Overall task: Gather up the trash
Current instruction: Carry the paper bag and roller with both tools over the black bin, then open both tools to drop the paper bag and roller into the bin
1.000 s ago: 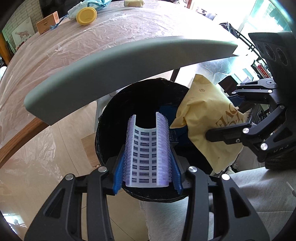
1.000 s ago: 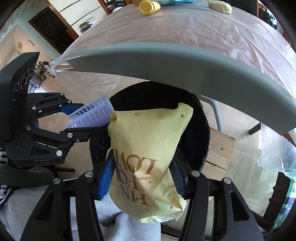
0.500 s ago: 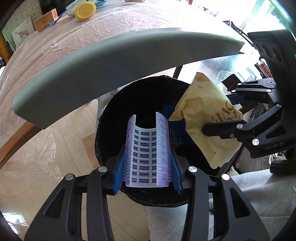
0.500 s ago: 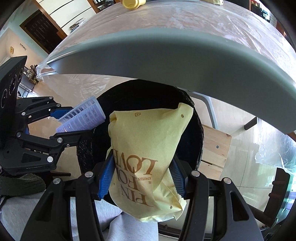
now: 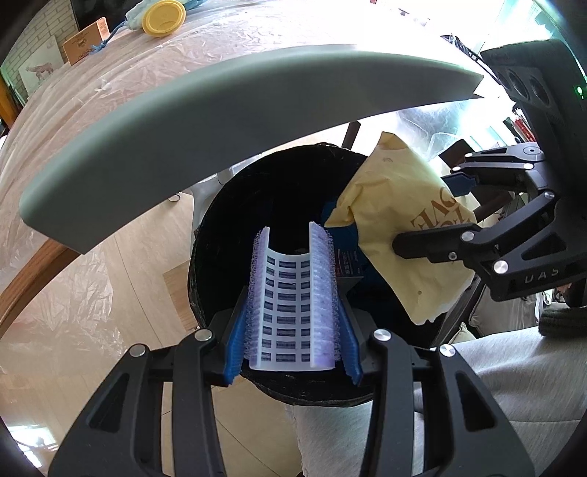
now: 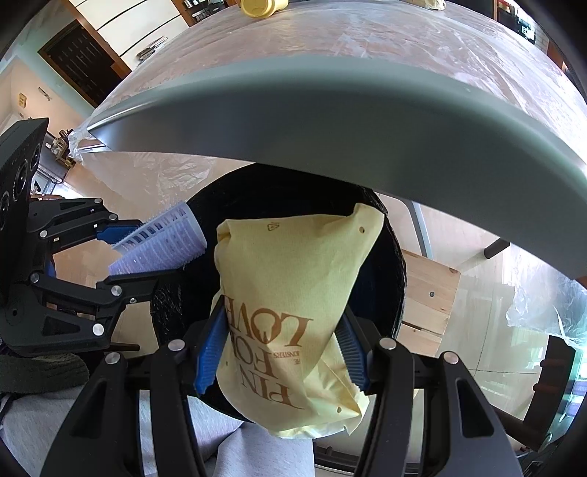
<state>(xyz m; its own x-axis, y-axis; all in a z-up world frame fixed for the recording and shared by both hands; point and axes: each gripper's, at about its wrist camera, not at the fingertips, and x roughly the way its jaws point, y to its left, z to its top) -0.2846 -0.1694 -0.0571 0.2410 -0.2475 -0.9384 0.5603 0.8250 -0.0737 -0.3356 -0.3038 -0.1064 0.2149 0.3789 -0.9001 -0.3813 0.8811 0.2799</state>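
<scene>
A round black bin (image 5: 220,264) stands on the floor under the table edge; it also shows in the right wrist view (image 6: 389,235). My left gripper (image 5: 291,330) is shut on a white-and-purple bristly hair roller (image 5: 290,304), held over the bin's near rim. The roller also shows in the right wrist view (image 6: 161,246). My right gripper (image 6: 280,348) is shut on a yellow paper bag (image 6: 290,293) with brown lettering, held over the bin's mouth. The bag (image 5: 400,227) and right gripper (image 5: 451,216) show at the right of the left wrist view.
The grey table edge (image 5: 227,121) overhangs the bin, its top under clear plastic film. A yellow lid (image 5: 163,16) and a small box (image 5: 84,40) lie far back on the table. A wooden stool (image 6: 429,290) stands right of the bin. Grey-trousered legs (image 6: 264,455) are below.
Both grippers have moved slightly forward over the bin, still holding the roller and the bag. The table edge sits higher in both views.
</scene>
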